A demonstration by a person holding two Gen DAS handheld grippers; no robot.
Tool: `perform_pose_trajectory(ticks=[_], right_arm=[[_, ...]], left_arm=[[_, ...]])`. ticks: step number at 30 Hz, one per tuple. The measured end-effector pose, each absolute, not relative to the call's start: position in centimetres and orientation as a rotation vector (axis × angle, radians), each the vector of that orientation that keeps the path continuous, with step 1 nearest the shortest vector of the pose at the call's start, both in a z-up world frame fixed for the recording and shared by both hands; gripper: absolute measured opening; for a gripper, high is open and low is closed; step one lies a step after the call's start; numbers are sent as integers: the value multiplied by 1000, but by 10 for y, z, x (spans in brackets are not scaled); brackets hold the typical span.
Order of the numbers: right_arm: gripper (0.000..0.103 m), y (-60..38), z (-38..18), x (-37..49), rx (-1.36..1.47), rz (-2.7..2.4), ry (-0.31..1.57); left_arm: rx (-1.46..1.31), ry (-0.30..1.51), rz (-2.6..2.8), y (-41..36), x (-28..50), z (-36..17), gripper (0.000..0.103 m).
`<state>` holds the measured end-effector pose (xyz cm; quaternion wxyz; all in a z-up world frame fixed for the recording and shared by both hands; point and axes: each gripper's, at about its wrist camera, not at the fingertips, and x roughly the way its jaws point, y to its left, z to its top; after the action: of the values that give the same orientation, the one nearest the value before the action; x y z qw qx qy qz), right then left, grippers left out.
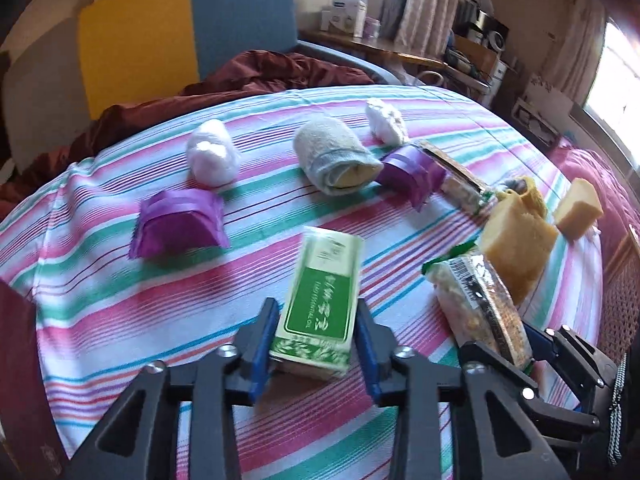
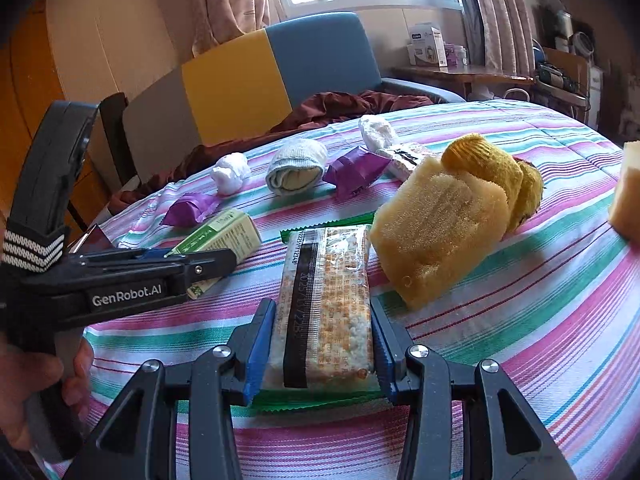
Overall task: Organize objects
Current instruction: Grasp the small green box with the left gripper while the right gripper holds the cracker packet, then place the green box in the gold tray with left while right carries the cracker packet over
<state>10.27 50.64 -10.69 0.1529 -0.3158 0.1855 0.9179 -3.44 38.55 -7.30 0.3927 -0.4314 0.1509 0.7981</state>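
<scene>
Two grips are on at once. The left gripper (image 1: 316, 344) is closed on the green box (image 1: 318, 300), blue pads flat against its long sides near the lower end, the rest of the box reaching forward over the striped cloth (image 1: 120, 300). The right gripper (image 2: 322, 344) is clamped partway on the snack bar (image 2: 326, 304), pads on the wrapper's long edges, the bar lying on the cloth just beside the sponge (image 2: 436, 236).

The rest lies scattered: two purple packets (image 1: 180, 220), two white balls (image 1: 210, 156), a rolled sock (image 1: 336, 156), a second snack bar (image 1: 460, 178), a yellow sock (image 2: 492, 172) touching the sponge, and another sponge (image 1: 578, 208) well apart at the right.

The step in hand looks like pairing like with like. To do it well, lift the box straight up before swinging it, since it is held near one end and could pivot between the pads. Keep the squeeze light on the bar; its contents look crumbly. Clear the sponge when raising the bar, and set each item just beside its twin, not on top.
</scene>
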Motion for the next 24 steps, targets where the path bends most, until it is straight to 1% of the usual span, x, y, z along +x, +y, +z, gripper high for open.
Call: perform_pose_trajectory(ticks=[5,8,18,24], right_arm=[[46,507,-107,103,-908,2631,527],[46,506,-106,102,-909,2629,518],[46,502,-106,101,-917,2617,478],[46,494,-105,96,-935,2594,390]], left_arm=[[-1117,246,2028,370,-35,-75,32],[-1122,210,2027,367,-35,-76,31],[-1063,235,2065,352,-9,-75,31],[-1034,219,2091,332,8,-73,31]])
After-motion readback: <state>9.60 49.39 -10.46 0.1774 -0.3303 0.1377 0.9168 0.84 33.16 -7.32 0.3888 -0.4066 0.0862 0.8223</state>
